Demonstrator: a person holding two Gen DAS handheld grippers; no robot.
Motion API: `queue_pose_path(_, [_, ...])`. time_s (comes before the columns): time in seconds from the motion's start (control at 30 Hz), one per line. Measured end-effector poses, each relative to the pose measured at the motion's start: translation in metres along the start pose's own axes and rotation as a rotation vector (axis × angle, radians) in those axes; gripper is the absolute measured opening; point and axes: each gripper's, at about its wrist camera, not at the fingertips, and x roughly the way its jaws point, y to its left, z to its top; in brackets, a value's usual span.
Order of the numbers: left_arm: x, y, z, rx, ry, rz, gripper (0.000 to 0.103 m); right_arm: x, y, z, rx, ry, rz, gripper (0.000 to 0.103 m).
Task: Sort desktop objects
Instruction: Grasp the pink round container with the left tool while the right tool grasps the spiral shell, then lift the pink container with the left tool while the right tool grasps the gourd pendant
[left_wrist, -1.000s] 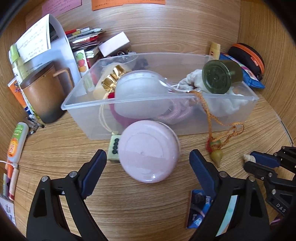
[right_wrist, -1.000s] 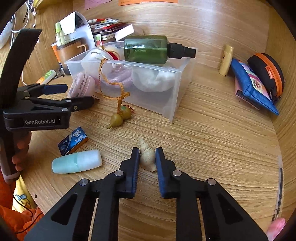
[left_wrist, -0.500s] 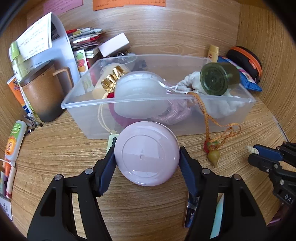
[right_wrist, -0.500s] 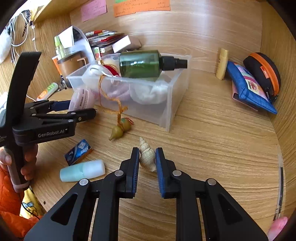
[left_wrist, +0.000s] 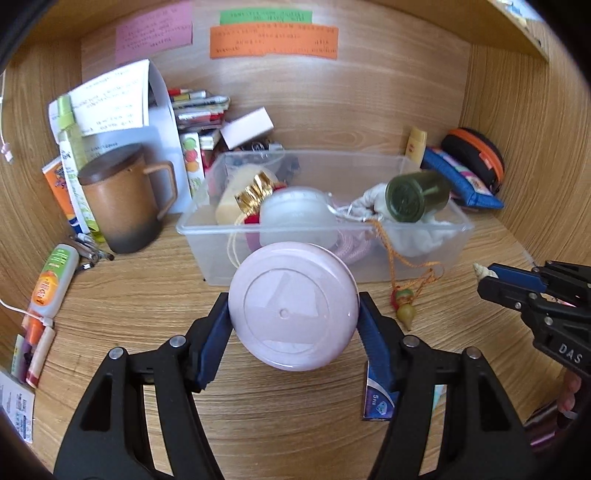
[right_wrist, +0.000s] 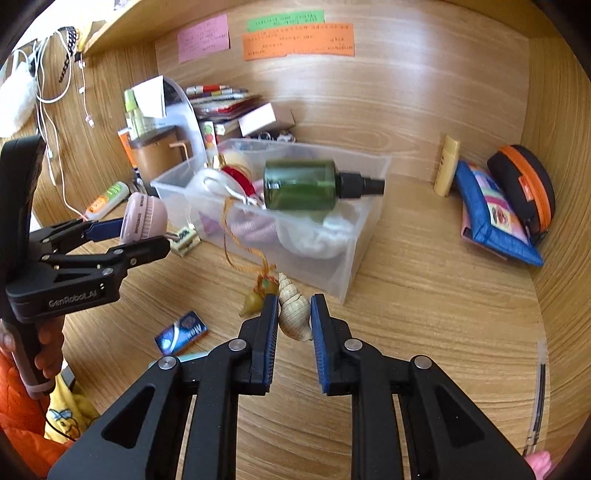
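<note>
The left fingers (left_wrist: 293, 317) hold the round pink jar (left_wrist: 293, 305) by its smooth, slippery sides. The right fingers (right_wrist: 294, 318) pinch a light, breakable shell (right_wrist: 293, 314). The box (right_wrist: 354, 236) sits at 12 o'clock.

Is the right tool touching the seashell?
Touching. The right wrist view shows the right tool with both blue pads pressed against the seashell.
</note>
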Motion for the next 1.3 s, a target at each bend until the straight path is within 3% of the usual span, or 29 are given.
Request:
queue_pose_path(0.4, [-0.022,0.010,0.018,-0.023,-0.083,-0.008,0.065,-0.002,0.022,0.042,-0.057,-0.086,0.040,0.016])
queue_pose_path(0.87, [-0.014,0.022,0.058,-0.030,-0.120,-0.023,0.065,0.027,0.027,0.086,-0.074,-0.107,0.068,0.016])
queue_pose_path(1.3, [0.008,0.033,0.054,-0.059,-0.072,-0.036,0.065,0.024,0.024,0.054,-0.079,-0.057,0.047,0.016])
